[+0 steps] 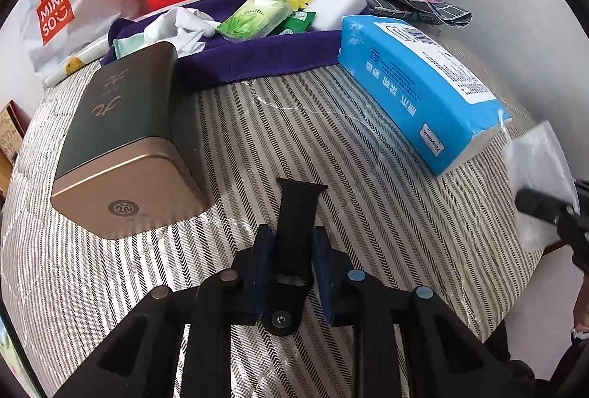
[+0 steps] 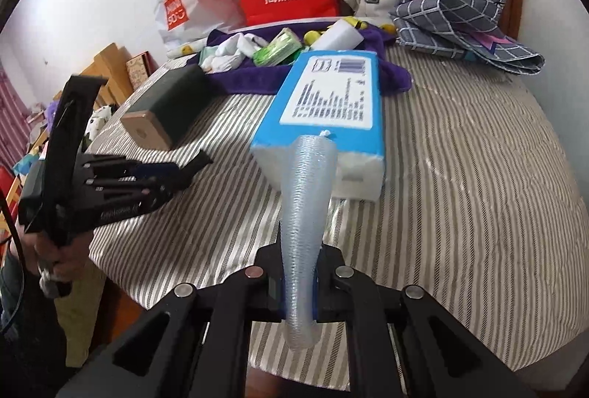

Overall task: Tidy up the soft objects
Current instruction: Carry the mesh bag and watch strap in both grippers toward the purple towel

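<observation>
The right gripper [image 2: 298, 282] pinches a pale mesh scrubber [image 2: 307, 214] above the striped bed's [image 2: 460, 177] near edge, seemingly bound for the purple towel [image 1: 272, 57] collecting soft items along the far edge, while the left gripper [image 1: 292, 252] clamps a black strap [image 1: 296, 225].

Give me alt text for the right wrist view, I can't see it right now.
The right gripper is shut on a translucent ribbed mesh sleeve that sticks out over a striped bed. Beyond it lies a blue tissue pack, with a purple towel of small items behind; the left gripper is at left.
</observation>
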Action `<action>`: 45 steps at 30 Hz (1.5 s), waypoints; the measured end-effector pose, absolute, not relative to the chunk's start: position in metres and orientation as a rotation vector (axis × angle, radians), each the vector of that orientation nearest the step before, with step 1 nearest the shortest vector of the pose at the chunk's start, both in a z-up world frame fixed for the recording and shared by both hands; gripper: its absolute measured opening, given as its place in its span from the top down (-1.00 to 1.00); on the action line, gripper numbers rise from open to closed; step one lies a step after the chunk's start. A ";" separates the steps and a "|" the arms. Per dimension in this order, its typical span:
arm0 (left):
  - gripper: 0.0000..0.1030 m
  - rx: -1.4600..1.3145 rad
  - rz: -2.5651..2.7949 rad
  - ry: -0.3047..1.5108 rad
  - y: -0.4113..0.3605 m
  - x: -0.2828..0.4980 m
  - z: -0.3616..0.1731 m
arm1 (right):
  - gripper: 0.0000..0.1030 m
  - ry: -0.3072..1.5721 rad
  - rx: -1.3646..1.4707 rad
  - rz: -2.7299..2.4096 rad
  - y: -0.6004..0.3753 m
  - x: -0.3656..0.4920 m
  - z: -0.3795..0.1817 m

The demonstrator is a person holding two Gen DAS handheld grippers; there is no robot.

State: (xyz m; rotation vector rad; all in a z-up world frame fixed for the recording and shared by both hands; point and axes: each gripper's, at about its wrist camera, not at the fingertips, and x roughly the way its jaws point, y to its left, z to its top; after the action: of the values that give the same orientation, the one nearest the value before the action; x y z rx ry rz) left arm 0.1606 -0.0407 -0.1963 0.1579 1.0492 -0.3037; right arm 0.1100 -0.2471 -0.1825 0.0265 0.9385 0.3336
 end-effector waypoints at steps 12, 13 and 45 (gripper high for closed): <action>0.61 0.117 -0.292 1.033 -0.037 0.155 -0.194 | 0.86 0.965 0.011 0.347 -0.243 0.090 -0.192; 0.61 0.111 -0.287 1.035 -0.036 0.154 -0.193 | 0.86 0.967 0.009 0.342 -0.244 0.089 -0.192; 0.61 -0.027 -0.179 0.871 0.024 0.147 -0.101 | 0.88 0.806 -0.009 0.315 -0.238 0.118 -0.109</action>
State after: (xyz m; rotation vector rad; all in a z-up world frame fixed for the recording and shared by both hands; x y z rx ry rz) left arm 0.1472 0.0244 -0.1013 -0.0266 0.8708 -0.1786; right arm 0.1178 -0.2381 -0.1088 -0.0085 0.8056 0.3147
